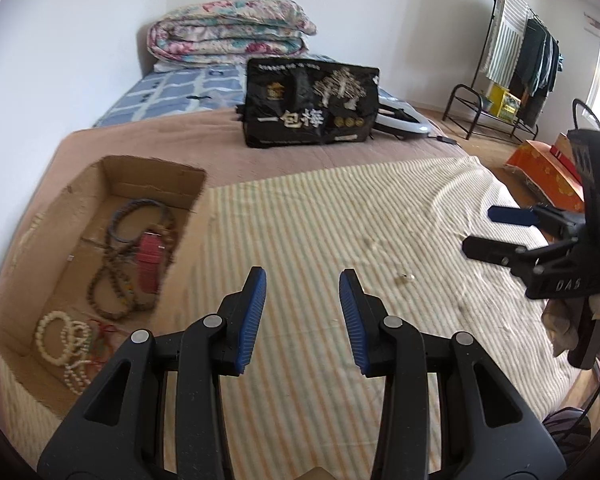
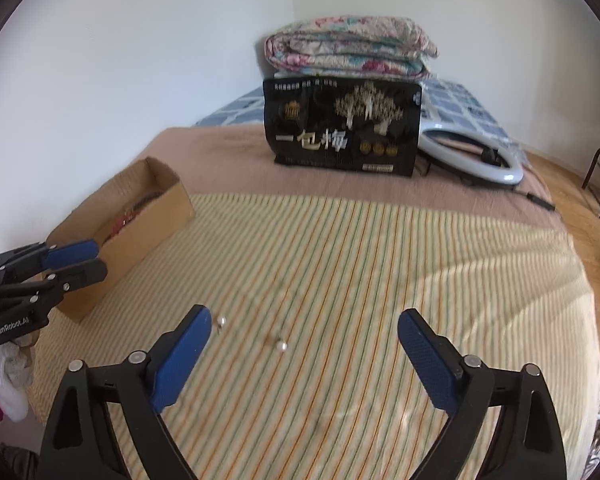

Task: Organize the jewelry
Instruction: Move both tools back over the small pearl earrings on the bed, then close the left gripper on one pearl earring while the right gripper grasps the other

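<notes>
Below, both grippers hover spread and empty: left gripper beside the box of beads, right gripper above two pearls on the striped sheet.

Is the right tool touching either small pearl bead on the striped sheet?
Apart. The right wrist view shows the right tool open, striped sheet visible around both beads.

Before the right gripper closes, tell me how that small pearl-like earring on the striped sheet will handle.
The pearl earring looks round, so it may roll if nudged. It is tiny beside the wide-open right gripper, so it could slip from the pads. The soft striped sheet may let it sink.
</notes>
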The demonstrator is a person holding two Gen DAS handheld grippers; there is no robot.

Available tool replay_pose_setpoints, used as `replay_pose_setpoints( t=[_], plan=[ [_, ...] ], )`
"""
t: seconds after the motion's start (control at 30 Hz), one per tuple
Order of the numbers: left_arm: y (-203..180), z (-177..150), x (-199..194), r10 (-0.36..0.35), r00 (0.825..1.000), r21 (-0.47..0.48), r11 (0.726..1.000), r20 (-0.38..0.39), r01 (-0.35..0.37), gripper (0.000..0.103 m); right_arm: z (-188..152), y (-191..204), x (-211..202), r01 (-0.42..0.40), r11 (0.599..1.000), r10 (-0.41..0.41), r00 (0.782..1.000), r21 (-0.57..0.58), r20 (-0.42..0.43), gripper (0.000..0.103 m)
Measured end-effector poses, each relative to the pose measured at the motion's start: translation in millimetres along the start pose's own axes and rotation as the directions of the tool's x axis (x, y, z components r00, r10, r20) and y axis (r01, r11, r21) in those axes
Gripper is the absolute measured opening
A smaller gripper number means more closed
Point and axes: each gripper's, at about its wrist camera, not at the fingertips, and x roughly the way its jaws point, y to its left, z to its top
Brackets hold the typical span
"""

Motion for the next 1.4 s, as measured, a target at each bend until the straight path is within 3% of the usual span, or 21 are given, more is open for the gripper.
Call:
replay_pose_setpoints(
  t=[0.2, 0.27, 0.43, 0.6, 1.4],
  plan=[
    [-13, -5, 22, -0.043, 0.998, 0.007, 0.999, -0.041, 0.043, 0.038, -19, -2, 17, -0.031, 0.999, 0.030, 0.998, -0.021, -0.059, 0.079],
    [-18, -6, 30, -0.055, 0.997, 0.011, 0.998, -0.058, 0.056, 0.030, -24, -2, 24, -0.043, 0.999, 0.040, 0.996, -0.028, -0.077, 0.074],
    [-29, -10, 51, -0.085, 0.992, 0.019, 0.996, -0.096, 0.087, 0.022, -31, -2, 39, -0.086, 0.996, 0.083, 0.990, -0.023, -0.116, 0.059],
    [-34, -11, 67, -0.099, 0.988, 0.021, 0.995, -0.119, 0.102, 0.021, -33, 0, 52, -0.098, 0.995, 0.092, 0.986, -0.036, -0.137, 0.048],
    [-38, -18, 105, -0.083, 0.982, 0.043, 0.995, -0.172, 0.092, 0.011, -33, 14, 73, -0.092, 0.991, 0.077, 0.986, -0.101, -0.145, 0.029]
  ],
)
